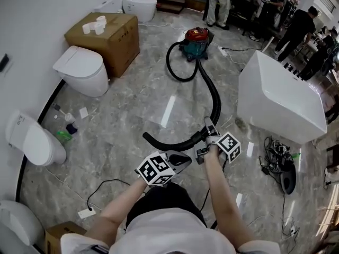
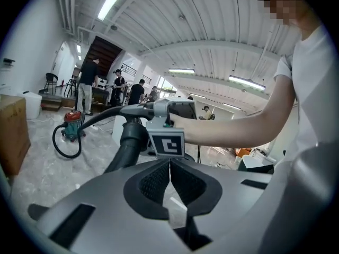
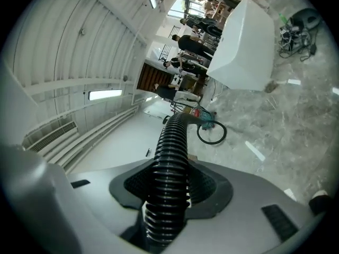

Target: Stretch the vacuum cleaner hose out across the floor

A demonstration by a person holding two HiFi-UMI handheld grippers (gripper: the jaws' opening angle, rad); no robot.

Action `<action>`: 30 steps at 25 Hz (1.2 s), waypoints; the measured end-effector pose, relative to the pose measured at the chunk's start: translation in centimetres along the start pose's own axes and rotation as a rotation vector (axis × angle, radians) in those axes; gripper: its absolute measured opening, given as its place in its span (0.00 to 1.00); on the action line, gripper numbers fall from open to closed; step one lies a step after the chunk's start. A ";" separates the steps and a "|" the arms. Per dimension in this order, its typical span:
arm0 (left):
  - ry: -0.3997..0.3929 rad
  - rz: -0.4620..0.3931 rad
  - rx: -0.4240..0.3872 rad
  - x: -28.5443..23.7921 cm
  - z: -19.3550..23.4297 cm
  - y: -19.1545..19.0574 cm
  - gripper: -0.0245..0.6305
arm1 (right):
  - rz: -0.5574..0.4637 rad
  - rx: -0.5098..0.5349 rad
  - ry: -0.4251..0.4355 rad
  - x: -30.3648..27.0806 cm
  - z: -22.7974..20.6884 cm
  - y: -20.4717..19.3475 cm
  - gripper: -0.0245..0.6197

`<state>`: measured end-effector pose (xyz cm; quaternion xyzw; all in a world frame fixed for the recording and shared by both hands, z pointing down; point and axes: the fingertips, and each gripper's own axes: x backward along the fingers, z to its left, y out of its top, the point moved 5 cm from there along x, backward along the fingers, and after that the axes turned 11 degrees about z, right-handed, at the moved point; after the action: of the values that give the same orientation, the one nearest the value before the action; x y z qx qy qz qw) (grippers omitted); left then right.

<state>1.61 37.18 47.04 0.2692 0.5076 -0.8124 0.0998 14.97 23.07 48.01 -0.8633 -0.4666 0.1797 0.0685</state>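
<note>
Black ribbed hose (image 1: 214,97) is the thing to manage, so read the floor from the left of the head view. Toilets (image 1: 82,70) and a cardboard box (image 1: 106,33) line the left wall, and the pull should stay away from them. At lower centre the left gripper (image 1: 186,159) has its jaws pressed together on nothing, so it is free to take the hose's loose tail (image 1: 153,141), which curls left just ahead of it. From the vacuum cleaner (image 1: 196,41) at upper centre the hose makes a loop, then runs down to the right gripper (image 1: 211,134), whose jaws clamp the ribs. The sound way is to hold that clamp firm and back away in line with the canister, low and slow, so the loop opens without tipping it. At right, the white bathtub (image 1: 280,97) and floor cables (image 1: 278,160) could snag a swinging hose.
</note>
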 end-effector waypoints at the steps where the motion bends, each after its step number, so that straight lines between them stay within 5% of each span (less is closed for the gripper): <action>1: -0.004 0.005 0.017 -0.1 0.1 -0.3 0.05 | -0.005 -0.012 0.008 -0.3 0.2 0.0 0.31; 9: -0.080 -0.061 0.251 -0.2 1.3 -2.4 0.06 | -0.042 -0.113 0.053 -1.3 1.1 0.3 0.31; 16: -0.112 -0.198 0.498 0.3 3.2 -3.3 0.33 | -0.060 -0.137 0.088 -1.1 2.0 0.8 0.31; 20: -0.149 -0.373 0.643 1.3 4.4 -2.8 0.46 | -0.060 -0.171 0.123 -1.1 2.5 1.0 0.31; 26: -0.215 -0.634 0.785 3.2 5.7 -1.3 0.50 | -0.045 -0.182 0.150 -1.2 3.8 -0.1 0.31; 30: -0.224 -0.739 0.792 4.0 6.1 -0.3 0.50 | -0.041 -0.213 0.176 -1.6 4.2 -0.9 0.31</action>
<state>-3.90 32.47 47.21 0.0022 0.2102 -0.9458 -0.2475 11.88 22.08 44.78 -0.8683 -0.4929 0.0514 0.0207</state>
